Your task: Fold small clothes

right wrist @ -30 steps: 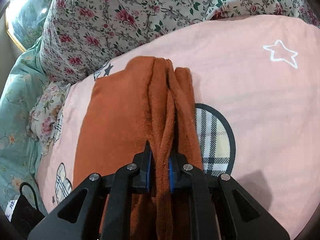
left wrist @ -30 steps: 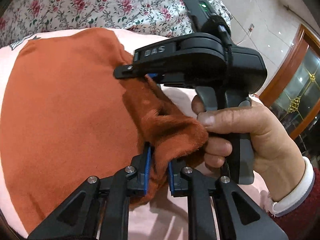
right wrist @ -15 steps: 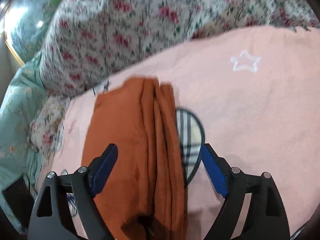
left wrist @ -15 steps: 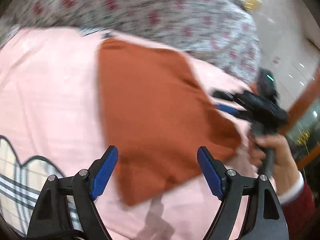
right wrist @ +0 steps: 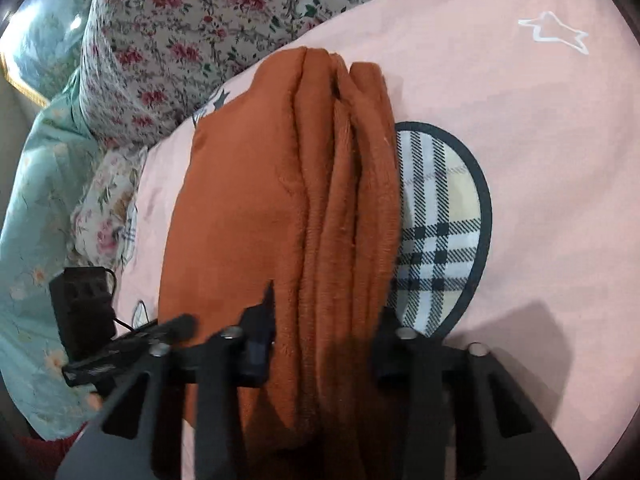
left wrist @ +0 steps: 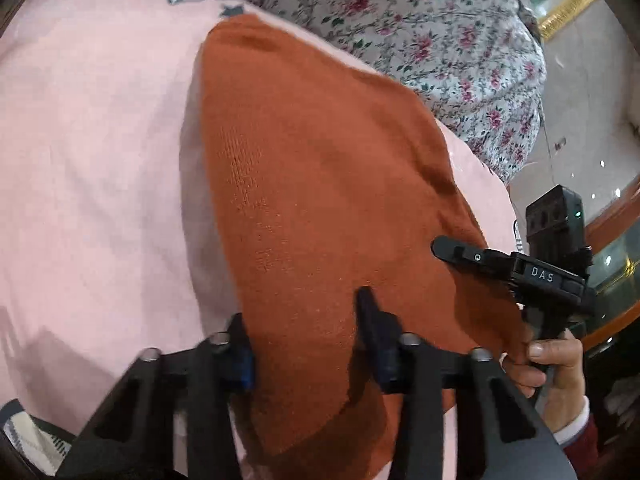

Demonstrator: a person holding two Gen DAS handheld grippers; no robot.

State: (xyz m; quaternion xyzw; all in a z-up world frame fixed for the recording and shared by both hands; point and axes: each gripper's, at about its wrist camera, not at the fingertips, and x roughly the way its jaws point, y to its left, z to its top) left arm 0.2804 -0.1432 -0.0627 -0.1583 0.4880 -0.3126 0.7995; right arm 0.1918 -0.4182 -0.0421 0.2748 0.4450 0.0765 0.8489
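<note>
The rust-orange folded garment [left wrist: 320, 184] lies on a pink bedspread [left wrist: 92, 152] over the bed, its far end close to the edge where a floral quilt [left wrist: 420, 28] begins. In the right wrist view the garment [right wrist: 248, 208] shows stacked folds along its right side, which partly cover a plaid oval patch [right wrist: 440, 232] printed on the bedspread; a white star outline [right wrist: 556, 34] marks the bedspread toward its far right corner.

The left gripper [left wrist: 308, 344] straddles the near end of the garment. Its jaws have just been closing and stand partly apart with cloth between them; the left pad sits at the garment's left edge, though motion blur leaves it unclear whether the pads press on the fabric.

The right gripper [right wrist: 324, 340] straddles the stacked folds at the near end, its jaws likewise just closing and partly apart, the layers between them; firm contact cannot be confirmed. Seen from the left wrist, the right gripper [left wrist: 460, 250] reaches over the garment's right edge, held by a hand [left wrist: 548, 364] with a white cuff.
</note>
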